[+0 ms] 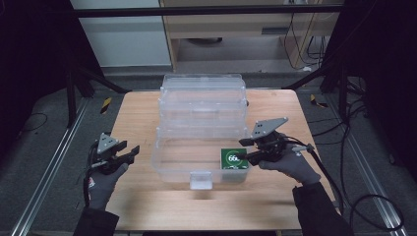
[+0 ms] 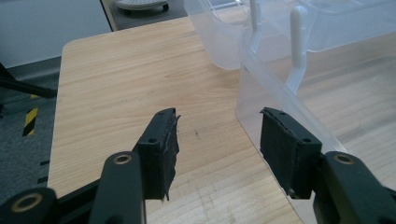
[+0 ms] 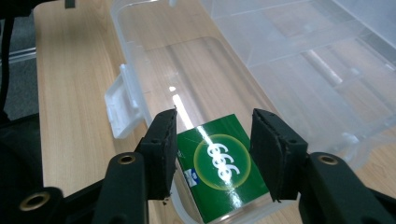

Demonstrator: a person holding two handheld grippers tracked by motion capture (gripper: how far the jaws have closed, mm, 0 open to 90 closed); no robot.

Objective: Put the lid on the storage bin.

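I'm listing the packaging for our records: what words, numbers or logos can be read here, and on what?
"666" in white, inside a ringed circle: on top of the green box lying in the clear plastic case.
A small white and blue mark near the green box's edge: too small to read.
Nothing else carries text.

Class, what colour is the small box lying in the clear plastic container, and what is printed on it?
Green box, white 666 in a pale ring; right gripper view shows it best.

Green box (image 3: 219, 168): your right tongs' view cuts off its near corner at the bottom edge.
Box print: too blurred for you to read beyond "666".
Clear case (image 2: 327, 93): cropped at right.
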